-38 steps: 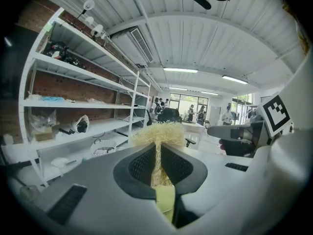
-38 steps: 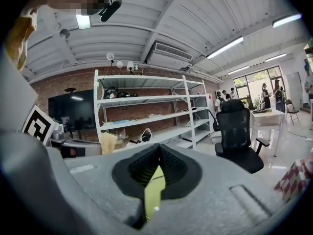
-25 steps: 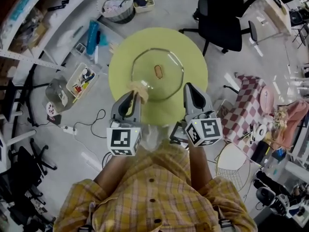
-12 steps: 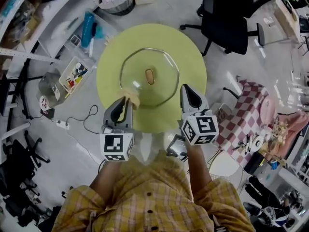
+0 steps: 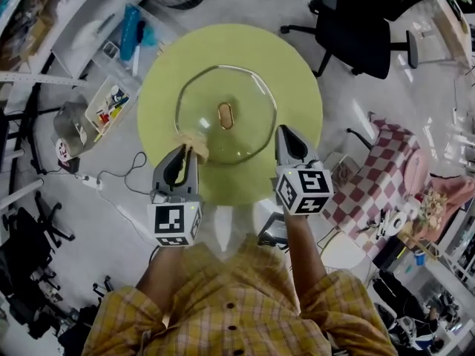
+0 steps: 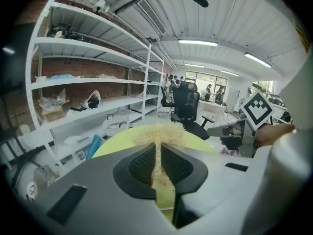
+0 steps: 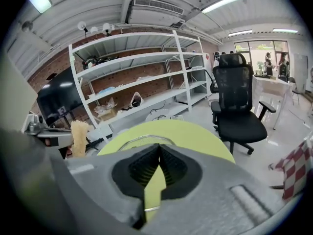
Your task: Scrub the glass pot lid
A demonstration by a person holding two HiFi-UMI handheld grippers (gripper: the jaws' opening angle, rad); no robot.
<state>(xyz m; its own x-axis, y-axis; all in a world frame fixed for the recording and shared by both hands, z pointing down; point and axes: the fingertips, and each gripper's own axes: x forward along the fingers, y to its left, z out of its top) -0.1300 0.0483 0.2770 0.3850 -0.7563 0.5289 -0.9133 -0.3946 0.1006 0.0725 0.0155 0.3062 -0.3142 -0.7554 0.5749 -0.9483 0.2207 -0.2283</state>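
Centrally, glass pot lid (image 5: 249, 121) on table (image 5: 297, 69), scrubber (image 5: 194, 141) at rim

Left gripper (image 6: 157, 153) fingers pinching a straw-coloured fibre scrubber (image 6: 158, 135), round green table (image 6: 117, 143) beyond

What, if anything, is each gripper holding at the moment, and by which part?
The left gripper pinches a straw-coloured fibre scrubber by its lower end, the tuft fanning out past the jaws. The right gripper is shut on nothing.
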